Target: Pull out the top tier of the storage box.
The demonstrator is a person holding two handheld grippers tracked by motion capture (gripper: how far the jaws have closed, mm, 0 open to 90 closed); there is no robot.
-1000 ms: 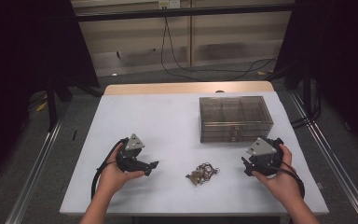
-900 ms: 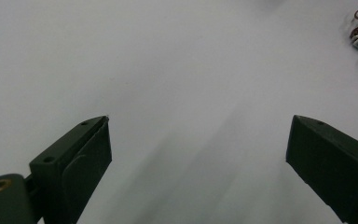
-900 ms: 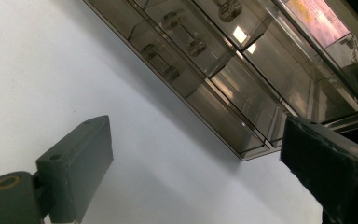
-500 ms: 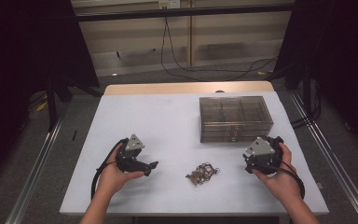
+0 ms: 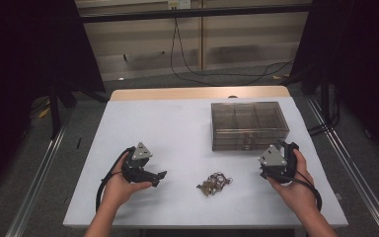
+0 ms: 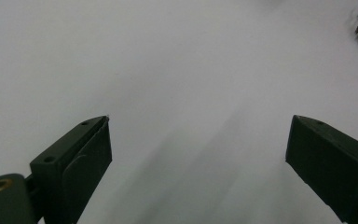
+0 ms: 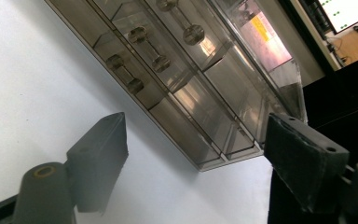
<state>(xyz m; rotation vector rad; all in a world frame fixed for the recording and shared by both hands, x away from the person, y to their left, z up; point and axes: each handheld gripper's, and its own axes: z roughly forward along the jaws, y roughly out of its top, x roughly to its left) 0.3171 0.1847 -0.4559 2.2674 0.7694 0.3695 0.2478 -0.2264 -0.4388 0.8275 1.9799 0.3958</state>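
High view: right tool [image 5: 270, 170] shifted slightly toward the compartment box [image 5: 249, 124] since a second ago, jaws just closing a little, nothing between them; left tool [image 5: 159, 177] unchanged. Tangle of small metal parts [image 5: 214, 181] on the white bench [image 5: 177, 133] — between both tools, touching neither.

Left gripper view: left tool [image 6: 196, 163] wide apart over bare bench; tangle at top right corner.

Right gripper view: right tool [image 7: 193, 154] apart, aimed at box front — yellow label there, unreadable.
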